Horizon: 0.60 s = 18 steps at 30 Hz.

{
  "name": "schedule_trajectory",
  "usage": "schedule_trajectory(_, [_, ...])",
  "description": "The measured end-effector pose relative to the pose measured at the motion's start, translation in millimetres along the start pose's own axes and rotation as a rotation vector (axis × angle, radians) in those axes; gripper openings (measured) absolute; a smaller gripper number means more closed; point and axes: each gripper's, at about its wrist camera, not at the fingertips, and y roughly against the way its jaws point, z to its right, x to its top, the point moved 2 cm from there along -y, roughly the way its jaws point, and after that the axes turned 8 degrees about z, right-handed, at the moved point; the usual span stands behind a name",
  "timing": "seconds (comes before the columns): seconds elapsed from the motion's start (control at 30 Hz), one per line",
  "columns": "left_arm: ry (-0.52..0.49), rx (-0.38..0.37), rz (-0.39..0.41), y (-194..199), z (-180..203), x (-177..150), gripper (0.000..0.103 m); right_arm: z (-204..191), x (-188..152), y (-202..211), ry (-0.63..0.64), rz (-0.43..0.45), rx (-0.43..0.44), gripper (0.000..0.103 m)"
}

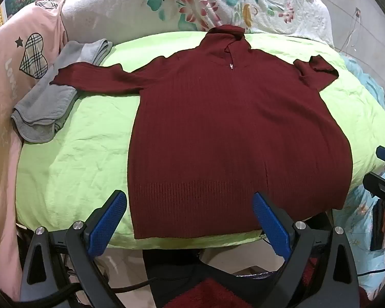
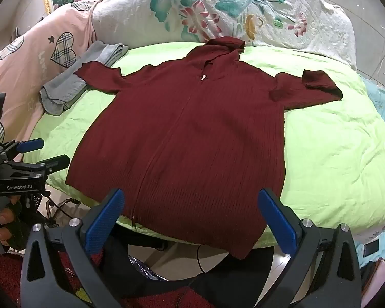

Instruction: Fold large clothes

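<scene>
Maroon hooded knit (image 1: 233,128) spread flat, front up, on the lime-green sheet (image 1: 71,159); zip closed, both sleeves out, hem over the near edge.
Left gripper (image 1: 190,220) and right gripper (image 2: 192,220) are held wide, empty, above the hem. Fingers (image 2: 2,217) on the left handle are seen only from the right wrist.

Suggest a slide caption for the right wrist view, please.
Open right gripper above the hem of a maroon hooded cardigan spread flat.
</scene>
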Motion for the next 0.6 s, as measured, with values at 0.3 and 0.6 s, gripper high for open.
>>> schedule_trajectory(0.3, [-0.004, -0.002, -0.001, 0.6, -0.9, 0.7, 0.099, 0.4, 1.4, 0.2, -0.001, 0.003, -0.003, 0.103])
schedule_trajectory(0.6, [-0.005, -0.001, -0.008, -2.1, 0.3, 5.2, 0.099, 0.6, 2.4, -1.2, 0.004, 0.002, -0.001, 0.103])
